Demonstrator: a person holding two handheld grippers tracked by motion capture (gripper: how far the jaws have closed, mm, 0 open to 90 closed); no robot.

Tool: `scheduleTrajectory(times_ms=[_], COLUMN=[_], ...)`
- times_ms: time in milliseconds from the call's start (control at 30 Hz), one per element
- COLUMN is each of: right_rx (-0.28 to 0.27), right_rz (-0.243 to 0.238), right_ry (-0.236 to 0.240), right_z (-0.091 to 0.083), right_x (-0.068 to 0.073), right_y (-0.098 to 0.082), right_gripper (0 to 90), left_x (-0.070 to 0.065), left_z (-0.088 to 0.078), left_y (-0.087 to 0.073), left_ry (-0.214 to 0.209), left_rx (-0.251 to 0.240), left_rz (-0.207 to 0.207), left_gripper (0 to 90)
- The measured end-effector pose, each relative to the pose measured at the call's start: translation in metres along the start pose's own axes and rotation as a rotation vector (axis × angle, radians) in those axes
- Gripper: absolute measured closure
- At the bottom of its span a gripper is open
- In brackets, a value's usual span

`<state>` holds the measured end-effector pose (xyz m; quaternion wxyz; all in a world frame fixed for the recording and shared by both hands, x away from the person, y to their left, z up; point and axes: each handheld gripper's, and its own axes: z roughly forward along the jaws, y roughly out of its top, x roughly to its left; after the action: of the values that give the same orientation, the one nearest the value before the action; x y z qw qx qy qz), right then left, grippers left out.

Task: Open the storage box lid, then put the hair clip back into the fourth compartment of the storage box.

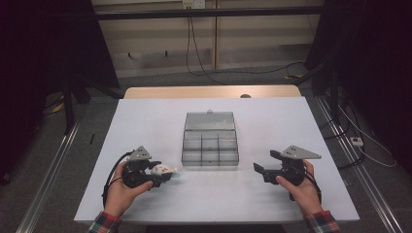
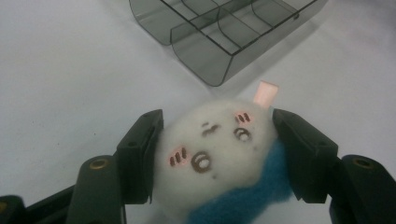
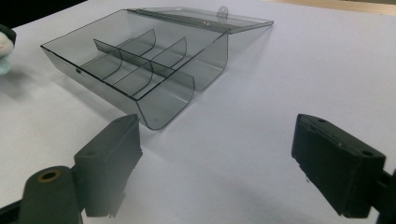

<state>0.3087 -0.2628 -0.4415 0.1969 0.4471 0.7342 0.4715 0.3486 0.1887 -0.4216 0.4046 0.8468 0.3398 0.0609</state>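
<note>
I can read no brand, label or lettering anywhere — the only marks are the stitched face on the plush toy (image 2: 215,154): two round brown eyes, short brown brows, and pink cheek patches with small strokes across them. The toy is a soft white ball of fuzzy fabric with a blue felt part along its lower side and a small pink tab sticking up from its top.

My left gripper (image 2: 217,158) is clamped on that toy, one black jaw pressed into each side of the white body so the fabric bulges a little between them. In the high view the toy (image 1: 162,169) sits at the tip of my left gripper (image 1: 167,174), low over the white table (image 1: 145,121) at its near left, just off the near left corner of the organiser box (image 1: 210,145).

The box is smoky grey clear plastic, split by dividers into small compartments, with its lid thrown open flat behind it towards the far side. Nothing can be seen in the compartments.

My right gripper (image 3: 219,158) is released — its jaws stand wide apart with only bare table between them, pointing at the box (image 3: 140,70) from the near right. In the high view it (image 1: 266,165) rests in my right hand (image 1: 301,187), near the box's right side but apart from it.
</note>
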Motion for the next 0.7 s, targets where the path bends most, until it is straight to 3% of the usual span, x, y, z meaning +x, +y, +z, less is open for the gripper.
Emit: scheduleTrajectory(times_ms=[700], right_rx=[0.000], right_rz=[-0.005], right_ry=[0.009], right_z=[0.002], right_x=[0.001], right_y=[0.000], right_gripper=[15.1], left_x=[-0.001], left_z=[-0.001], left_y=[0.026], left_ry=[-0.017], left_rx=[0.027], left_rz=[-0.002], left_gripper=[36.6])
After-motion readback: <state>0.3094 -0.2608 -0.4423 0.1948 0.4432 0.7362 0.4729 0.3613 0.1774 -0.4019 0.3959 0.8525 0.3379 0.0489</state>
